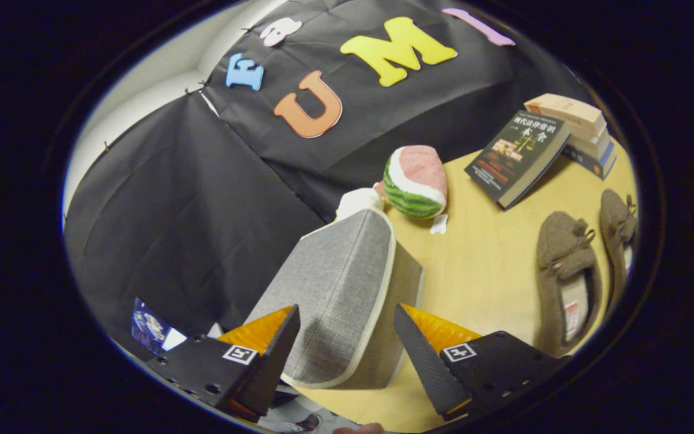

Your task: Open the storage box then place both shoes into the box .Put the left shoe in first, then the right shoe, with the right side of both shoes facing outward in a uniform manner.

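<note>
Two brown shoes [567, 280] are lying side by side on the table [479, 253], well right of the grey storage box [338, 289]. Gripper [347, 346] fingers are standing apart, straddling the box's raised lid without clamping, probably for swinging it open.

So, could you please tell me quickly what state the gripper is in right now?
Gripper: open, jaws wide apart either side of the grey storage box lid edge, not pressing on it, holding nothing.
</note>
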A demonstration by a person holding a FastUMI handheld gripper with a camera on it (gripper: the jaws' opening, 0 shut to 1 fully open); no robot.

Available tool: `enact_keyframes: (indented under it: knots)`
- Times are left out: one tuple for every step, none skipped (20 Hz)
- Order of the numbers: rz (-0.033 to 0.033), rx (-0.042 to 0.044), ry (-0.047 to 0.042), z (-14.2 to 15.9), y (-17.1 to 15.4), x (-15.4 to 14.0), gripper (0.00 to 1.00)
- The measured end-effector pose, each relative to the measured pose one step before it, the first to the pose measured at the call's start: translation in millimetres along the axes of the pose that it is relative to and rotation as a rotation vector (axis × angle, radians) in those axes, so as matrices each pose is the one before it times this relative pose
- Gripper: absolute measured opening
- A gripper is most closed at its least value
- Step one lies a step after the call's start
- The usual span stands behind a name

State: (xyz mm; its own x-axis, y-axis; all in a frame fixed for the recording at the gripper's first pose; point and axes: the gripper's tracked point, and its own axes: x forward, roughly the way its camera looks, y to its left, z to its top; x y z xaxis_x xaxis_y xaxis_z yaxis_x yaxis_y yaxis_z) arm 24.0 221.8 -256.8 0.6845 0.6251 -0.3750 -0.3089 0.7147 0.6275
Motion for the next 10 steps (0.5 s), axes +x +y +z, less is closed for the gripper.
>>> enact_keyframes:
  knots:
    - [0.01811,0.03345,0.01019,-3.68,-0.25,4.52,0.95]
    - [0.0089,0.02639,0.00673,-1.15,-1.24,3.18,0.95]
    - [0.01741,0.03697,0.00859,-1.71,-0.23,6.19,0.95]
    - [0.01568,0.03207,0.00978,-1.83,0.63,2.22,0.95]
    - [0.01472,0.03782,0.01102,-2.18,0.25,2.8,0.95]
    - [0.00889,0.03047,0.00994,-0.55,-0.13,2.64,0.95]
    - [0.01085,0.0232,0.01226,-0.89,3.42,-0.8,0.95]
    - [0.00237,0.01177,-0.00389,3.0,3.42,-0.93,0.95]
    - [-0.00278,-0.00072,-0.01154,5.02,2.16,-1.57,0.84]
    - [-0.00579,-0.00362,-0.00438,7.58,0.67,-0.61,0.72]
